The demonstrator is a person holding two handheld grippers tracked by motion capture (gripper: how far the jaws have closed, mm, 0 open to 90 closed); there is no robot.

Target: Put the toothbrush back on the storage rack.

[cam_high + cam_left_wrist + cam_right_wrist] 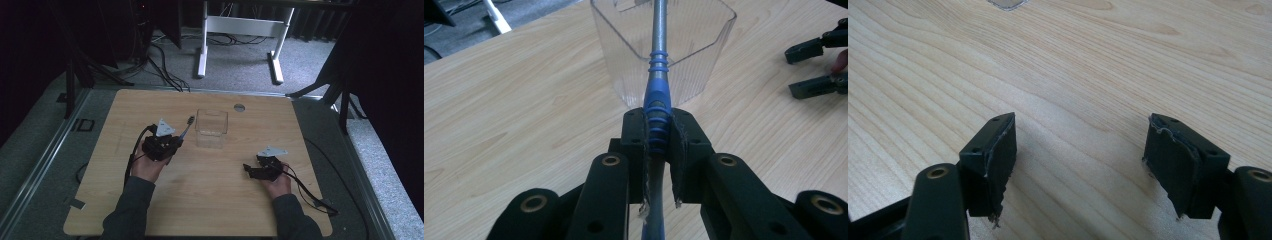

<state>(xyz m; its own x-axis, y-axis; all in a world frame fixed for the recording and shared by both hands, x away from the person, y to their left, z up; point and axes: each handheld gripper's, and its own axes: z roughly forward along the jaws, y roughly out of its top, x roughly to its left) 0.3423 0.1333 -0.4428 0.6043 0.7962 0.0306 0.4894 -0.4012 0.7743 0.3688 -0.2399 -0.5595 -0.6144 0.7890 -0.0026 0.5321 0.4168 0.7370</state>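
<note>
Here the left gripper holds a toothbrush — its jaws are pressed onto the blue ribbed part of the handle, as the left gripper view shows. The long axis of the toothbrush runs straight out from the jaws, away from the person and slightly to the right, with the bristle end raised near the left rim of the clear plastic cup. The cup stands upright on the wooden table, just beyond and to the right of the left gripper; the brush tip sits close beside its rim, and whether it is over the opening cannot be told. The coming move likely depends on tilting that axis down into the cup. Farther right, the right gripper rests low over the table with jaws spread and nothing between them — well apart from the cup.
</note>
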